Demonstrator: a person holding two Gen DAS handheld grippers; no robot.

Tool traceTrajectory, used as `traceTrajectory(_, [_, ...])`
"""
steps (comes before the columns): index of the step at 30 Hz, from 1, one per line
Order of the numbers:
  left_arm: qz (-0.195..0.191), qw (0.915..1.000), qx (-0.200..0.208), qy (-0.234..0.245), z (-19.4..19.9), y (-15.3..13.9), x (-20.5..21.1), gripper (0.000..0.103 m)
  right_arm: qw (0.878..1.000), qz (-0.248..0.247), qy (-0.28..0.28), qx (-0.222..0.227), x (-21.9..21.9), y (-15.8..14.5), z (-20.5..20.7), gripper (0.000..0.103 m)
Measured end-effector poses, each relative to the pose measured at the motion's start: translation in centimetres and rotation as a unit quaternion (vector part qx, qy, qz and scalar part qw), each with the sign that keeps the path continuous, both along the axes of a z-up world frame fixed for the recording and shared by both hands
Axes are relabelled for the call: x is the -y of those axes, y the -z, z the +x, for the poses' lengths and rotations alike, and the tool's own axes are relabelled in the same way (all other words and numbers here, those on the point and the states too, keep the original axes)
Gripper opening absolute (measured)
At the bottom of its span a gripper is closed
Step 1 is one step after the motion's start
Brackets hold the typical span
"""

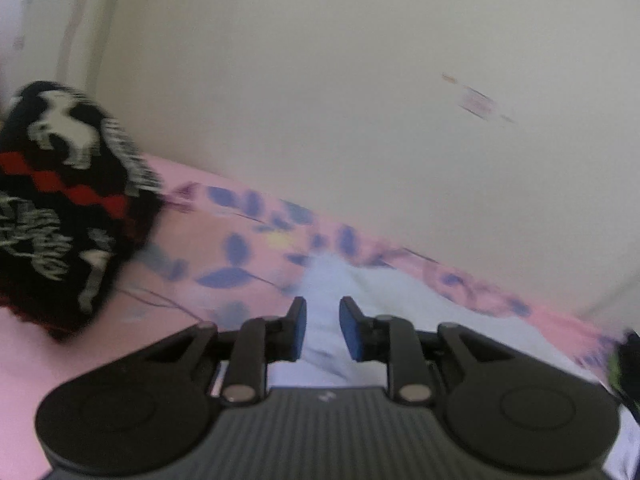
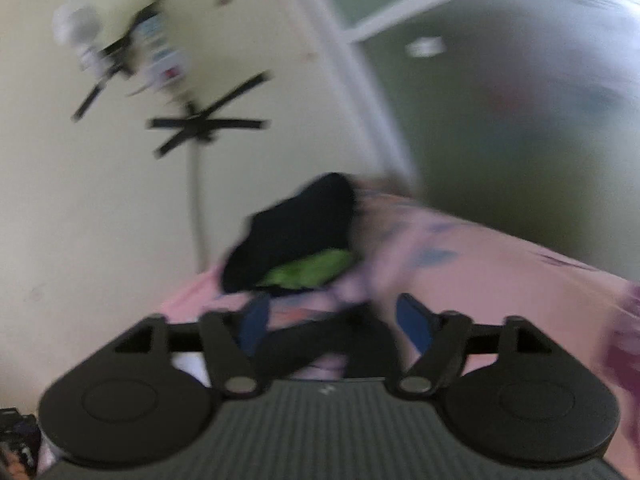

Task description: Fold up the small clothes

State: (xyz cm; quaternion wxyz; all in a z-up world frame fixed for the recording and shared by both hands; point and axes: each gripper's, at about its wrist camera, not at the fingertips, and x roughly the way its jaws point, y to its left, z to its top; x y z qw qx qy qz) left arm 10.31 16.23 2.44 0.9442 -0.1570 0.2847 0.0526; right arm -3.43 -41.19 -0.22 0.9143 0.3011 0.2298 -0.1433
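Tool in my left hand [image 1: 323, 328] stands narrow, its blue pads just apart over a pale white garment [image 1: 384, 300] on the bed, gripping nothing I can confirm. My right tool [image 2: 334, 324] is spread wide and empty above the pink leaf-print sheet [image 2: 500, 276]. Beyond lies a soft black-and-green bundle [image 2: 296, 240]; a chunky black knit [image 1: 60, 208] sits far left (both blurred). Thin, limp cloth like this could slip or bunch if I pinch the sheet too.
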Motion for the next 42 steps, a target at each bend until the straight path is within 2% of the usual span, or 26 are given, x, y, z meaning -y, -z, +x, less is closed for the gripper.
traceTrajectory(2, [0.0, 0.9991, -0.006, 0.041, 0.1, 0.6, 1.8, 0.021, 1.0, 0.02, 0.009, -0.017, 0.2, 1.8, -0.3, 0.09])
traceTrajectory(4, [0.014, 0.9978, -0.013, 0.063, 0.2, 1.4, 3.2, 0.021, 0.999, 0.03, -0.001, -0.027, -0.6, 3.0, -0.1, 0.09])
traceTrajectory(7, [0.035, 0.9954, -0.02, 0.087, 0.3, 2.4, 4.8, 0.021, 0.998, 0.016, -0.031, -0.049, -2.8, 4.6, 2.5, 0.084])
traceTrajectory(8, [0.04, 0.9948, -0.021, 0.092, 0.3, 2.7, 5.1, 0.021, 0.998, -0.013, -0.031, -0.049, -3.5, 4.8, 3.3, 0.082])
traceTrajectory(9, [0.042, 0.9942, -0.023, 0.097, 0.4, 2.9, 5.3, 0.021, 0.996, -0.049, -0.044, -0.054, -4.6, 4.9, 4.3, 0.055])
traceTrajectory(10, [0.042, 0.9939, -0.026, 0.099, 0.5, 3.2, 5.4, 0.021, 0.994, -0.067, -0.064, -0.065, -5.2, 5.0, 5.1, 0.047])
traceTrajectory(11, [0.041, 0.9939, -0.029, 0.098, 0.6, 3.3, 5.3, 0.021, 0.991, -0.096, -0.053, -0.071, -5.8, 4.7, 5.8, 0.01])
traceTrajectory(12, [0.037, 0.9943, -0.034, 0.094, 0.8, 3.4, 5.0, 0.021, 0.991, -0.084, -0.063, -0.08, -5.4, 4.3, 6.8, 0.004])
traceTrajectory(14, [0.019, 0.9956, -0.042, 0.082, 1.1, 3.2, 3.9, 0.021, 0.997, -0.039, -0.051, -0.039, -4.0, 1.2, 7.7, 0.004])
traceTrajectory(16, [-0.002, 0.9972, -0.042, 0.062, 1.2, 2.7, 2.3, 0.021, 0.997, -0.066, -0.039, 0.025, -3.9, -4.4, 8.1, 0.004])
traceTrajectory(18, [-0.028, 0.9983, -0.038, 0.033, 1.0, 1.9, 0.6, 0.021, 0.992, -0.077, -0.052, 0.088, -4.7, -10.5, 8.6, 0.004])
traceTrajectory(20, [-0.049, 0.9982, -0.031, 0.016, 0.9, 1.3, -0.9, 0.022, 0.984, -0.087, -0.087, 0.13, -7.1, -15.5, 9.7, 0.004])
traceTrajectory(22, [-0.066, 0.9974, -0.027, 0.002, 0.8, 1.0, -2.1, 0.022, 0.97, -0.101, -0.146, 0.163, -11.5, -19.6, 11.3, 0.004])
traceTrajectory(24, [-0.08, 0.9964, -0.025, -0.008, 0.8, 0.9, -3.0, 0.022, 0.953, -0.111, -0.211, 0.186, -16.7, -21.7, 12.9, 0.004])
traceTrajectory(26, [-0.087, 0.9958, -0.026, -0.012, 0.8, 0.9, -3.5, 0.022, 0.933, -0.112, -0.287, 0.185, -22.7, -21.8, 14.7, 0.006])
traceTrajectory(28, [-0.094, 0.9952, -0.026, -0.013, 0.8, 0.9, -3.7, 0.022, 0.906, -0.086, -0.389, 0.146, -28.8, -19.5, 17.4, 0.019])
traceTrajectory(29, [-0.091, 0.9954, -0.027, -0.01, 1.0, 0.9, -3.6, 0.022, 0.888, -0.062, -0.443, 0.107, -31.6, -17.6, 18.9, 0.036])
traceTrajectory(30, [-0.086, 0.9959, -0.027, -0.009, 1.0, 1.0, -3.5, 0.022, 0.875, -0.04, -0.479, 0.056, -34.1, -15.3, 20.3, 0.058])
traceTrajectory(31, [-0.079, 0.9964, -0.029, -0.009, 1.1, 1.1, -3.3, 0.022, 0.859, -0.017, -0.511, 0.015, -35.7, -13.3, 21.3, 0.063])
traceTrajectory(32, [-0.075, 0.9966, -0.031, -0.009, 1.2, 1.2, -3.3, 0.022, 0.848, 0.003, -0.53, -0.008, -36.5, -11.7, 21.8, 0.057])
traceTrajectory(33, [-0.074, 0.9967, -0.033, -0.008, 1.2, 1.2, -3.3, 0.022, 0.845, 0.015, -0.534, -0.009, -36.1, -10.9, 21.9, 0.058])
traceTrajectory(35, [-0.08, 0.9962, -0.033, -0.003, 1.2, 1.2, -3.3, 0.022, 0.857, 0.02, -0.515, 0.026, -33.2, -10.4, 21.6, 0.067])
traceTrajectory(36, [-0.08, 0.9963, -0.032, 0.001, 1.2, 1.2, -3.1, 0.022, 0.871, 0.012, -0.489, 0.048, -30.9, -10.2, 21.4, 0.07])
traceTrajectory(38, [-0.069, 0.9971, -0.03, 0.008, 1.1, 1.2, -2.6, 0.026, 0.903, -0.021, -0.426, 0.059, -26.8, -9.1, 20.9, 0.076])
traceTrajectory(40, [-0.049, 0.9983, -0.027, 0.014, 1.1, 1.1, -1.8, 0.027, 0.927, -0.064, -0.368, 0.03, -23.4, -6.7, 21.3, 0.077])
traceTrajectory(42, [-0.026, 0.9991, -0.031, 0.016, 1.5, 1.4, -0.9, 0.027, 0.944, -0.095, -0.316, -0.026, -20.9, -3.4, 22.0, 0.078])
